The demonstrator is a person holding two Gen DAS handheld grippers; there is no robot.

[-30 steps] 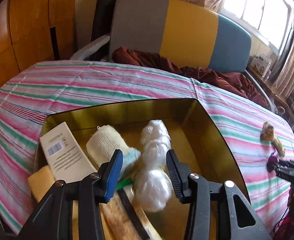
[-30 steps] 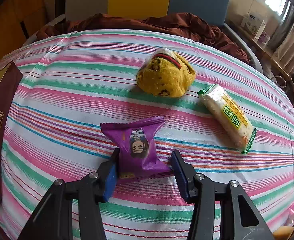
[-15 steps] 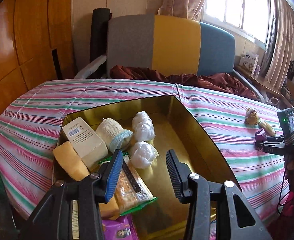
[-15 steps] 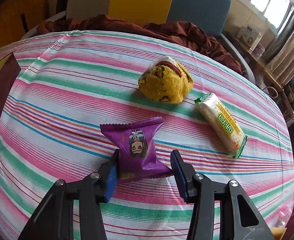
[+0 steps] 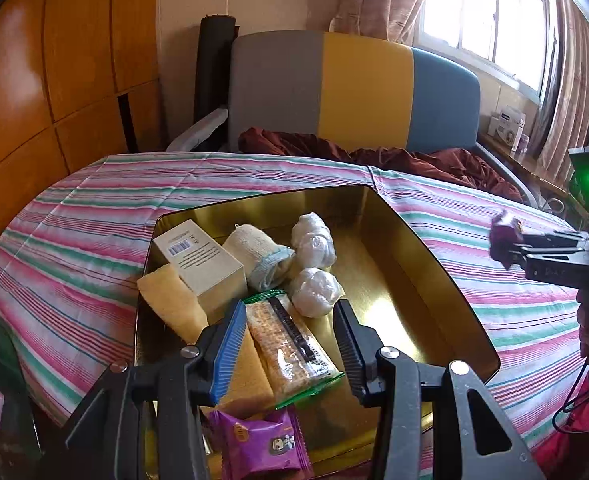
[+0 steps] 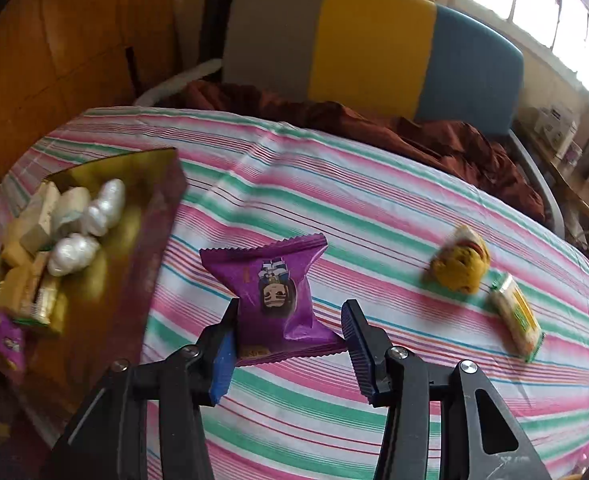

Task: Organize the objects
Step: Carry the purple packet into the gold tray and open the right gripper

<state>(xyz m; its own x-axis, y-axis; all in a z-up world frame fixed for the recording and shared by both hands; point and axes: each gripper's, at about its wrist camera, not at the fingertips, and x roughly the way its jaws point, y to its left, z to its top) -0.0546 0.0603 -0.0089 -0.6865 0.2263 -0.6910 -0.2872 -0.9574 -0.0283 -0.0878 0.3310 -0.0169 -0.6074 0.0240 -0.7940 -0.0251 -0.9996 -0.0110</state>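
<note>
A gold-lined box [image 5: 422, 264] on the striped tablecloth holds a white carton [image 5: 198, 256], a bandage roll [image 5: 258, 252], white wrapped balls [image 5: 314, 248], a cracker pack [image 5: 290, 348] and a purple snack packet [image 5: 262, 444]. My left gripper [image 5: 288, 344] is open and empty above the box's near end. My right gripper [image 6: 290, 340] is shut on another purple snack packet [image 6: 274, 292] and holds it above the cloth, right of the box [image 6: 150, 216]. It also shows in the left wrist view [image 5: 506, 236].
A yellow wrapped bun [image 6: 460, 264] and a green-edged cracker pack [image 6: 518, 320] lie on the cloth at the right. A grey, yellow and blue chair [image 5: 354, 92] with a maroon cloth [image 5: 378, 156] stands behind the table. Wooden panels line the left wall.
My right gripper has lifted the purple packet off the cloth and swung left toward the box. My left gripper has pulled back and up from the box.
</note>
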